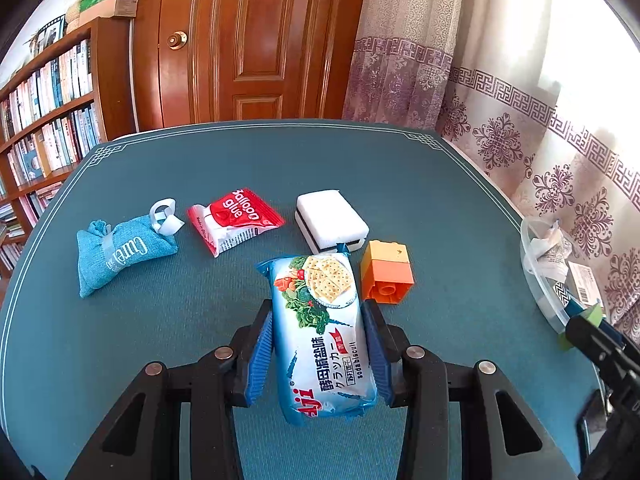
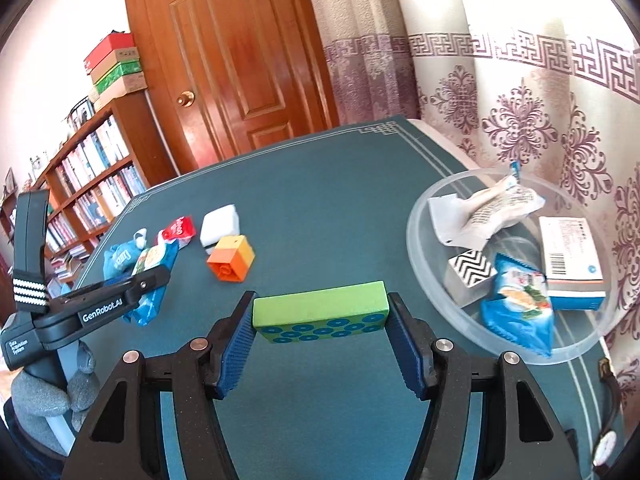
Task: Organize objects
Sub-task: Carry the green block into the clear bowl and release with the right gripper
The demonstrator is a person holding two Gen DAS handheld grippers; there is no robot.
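Observation:
My left gripper is shut on a blue soda biscuit packet, held between its blue pads above the green table mat. It also shows in the right wrist view. My right gripper is shut on a green block with blue dots, just left of a clear plastic bowl. On the mat lie an orange-yellow toy brick, a white sponge, a red balloon glue packet and a blue Cure pouch.
The clear bowl holds a white wrapper, a zigzag-patterned box, a second biscuit packet and a white-blue carton. A bookshelf stands at the left, a wooden door behind and a curtain at the right.

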